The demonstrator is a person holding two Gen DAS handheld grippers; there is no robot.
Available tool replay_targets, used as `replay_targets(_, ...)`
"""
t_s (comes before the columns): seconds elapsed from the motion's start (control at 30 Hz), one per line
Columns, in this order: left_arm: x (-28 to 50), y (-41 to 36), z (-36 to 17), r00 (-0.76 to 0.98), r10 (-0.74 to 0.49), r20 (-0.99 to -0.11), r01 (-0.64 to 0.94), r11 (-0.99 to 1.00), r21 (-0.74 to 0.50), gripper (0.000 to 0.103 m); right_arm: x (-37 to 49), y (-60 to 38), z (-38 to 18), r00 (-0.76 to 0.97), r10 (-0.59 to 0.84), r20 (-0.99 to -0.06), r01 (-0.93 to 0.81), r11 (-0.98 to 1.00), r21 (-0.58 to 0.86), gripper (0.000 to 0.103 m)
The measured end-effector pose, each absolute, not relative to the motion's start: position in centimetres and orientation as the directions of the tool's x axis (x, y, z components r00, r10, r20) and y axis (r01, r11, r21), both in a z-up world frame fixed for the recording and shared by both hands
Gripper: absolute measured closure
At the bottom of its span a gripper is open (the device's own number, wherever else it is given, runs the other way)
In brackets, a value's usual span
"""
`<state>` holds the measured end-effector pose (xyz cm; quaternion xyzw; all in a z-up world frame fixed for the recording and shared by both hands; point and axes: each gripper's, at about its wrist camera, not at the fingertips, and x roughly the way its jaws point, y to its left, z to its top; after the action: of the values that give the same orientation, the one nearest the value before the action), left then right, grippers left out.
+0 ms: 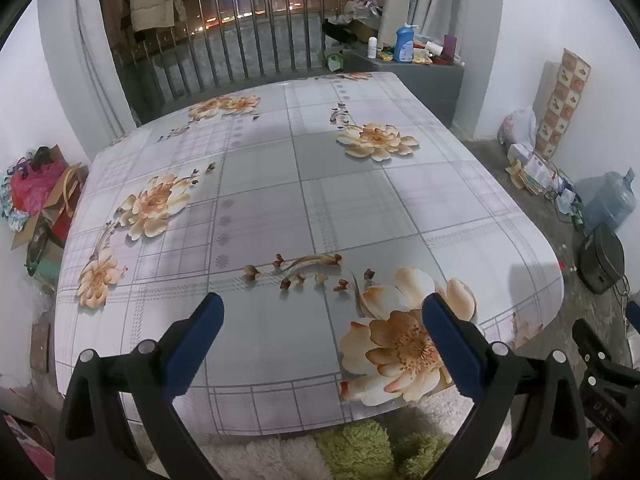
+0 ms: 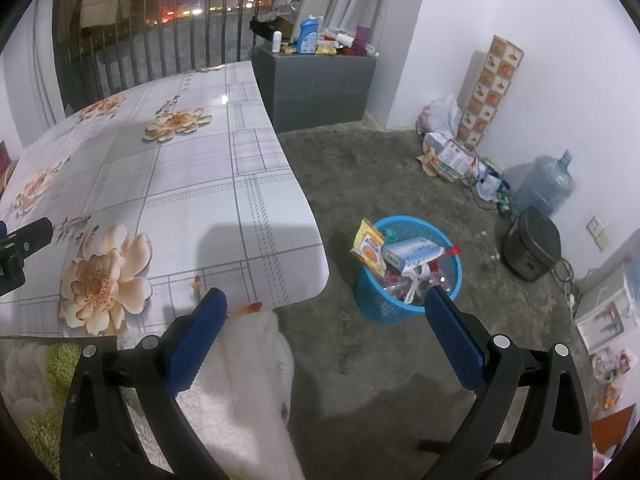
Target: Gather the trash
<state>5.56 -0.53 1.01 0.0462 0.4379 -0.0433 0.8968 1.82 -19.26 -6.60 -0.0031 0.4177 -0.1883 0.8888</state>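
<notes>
A blue mesh waste basket [image 2: 374,304] stands on the concrete floor right of the table. It holds trash: an orange snack packet [image 2: 369,249], a blue-white box [image 2: 412,251], clear wrappers and a red-tipped bottle. My right gripper [image 2: 326,304] is open and empty, held above the floor near the basket and the table's corner. My left gripper [image 1: 323,312] is open and empty over the near edge of the table [image 1: 304,184], which has a floral plaid cloth with nothing on it. Part of the right gripper shows at the left wrist view's right edge [image 1: 600,364].
A fluffy white and green cushion [image 2: 240,392] lies below the table's near edge. A grey cabinet [image 2: 316,80] with bottles stands at the back. A water jug [image 2: 544,188], a black appliance [image 2: 530,244], bags and papers line the right wall. Boxes sit left of the table [image 1: 36,208].
</notes>
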Motion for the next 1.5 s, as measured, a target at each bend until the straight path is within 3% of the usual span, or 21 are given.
replay_targets(0.8,5.7,-2.7,1.1,0.6,-0.113,-0.792,0.245,0.968,0.047,0.006,1.5,-21.0,-6.2,0.574,-0.366,-0.732,0.366,0.915,-0.171,0.008)
replay_targets(1.5,5.8,-3.3,1.3,0.6,-0.118,-0.791,0.248,0.968,0.043,0.006,0.9,-22.2,-6.5,0.562,-0.374,-0.738,0.393,0.905,-0.16,0.008)
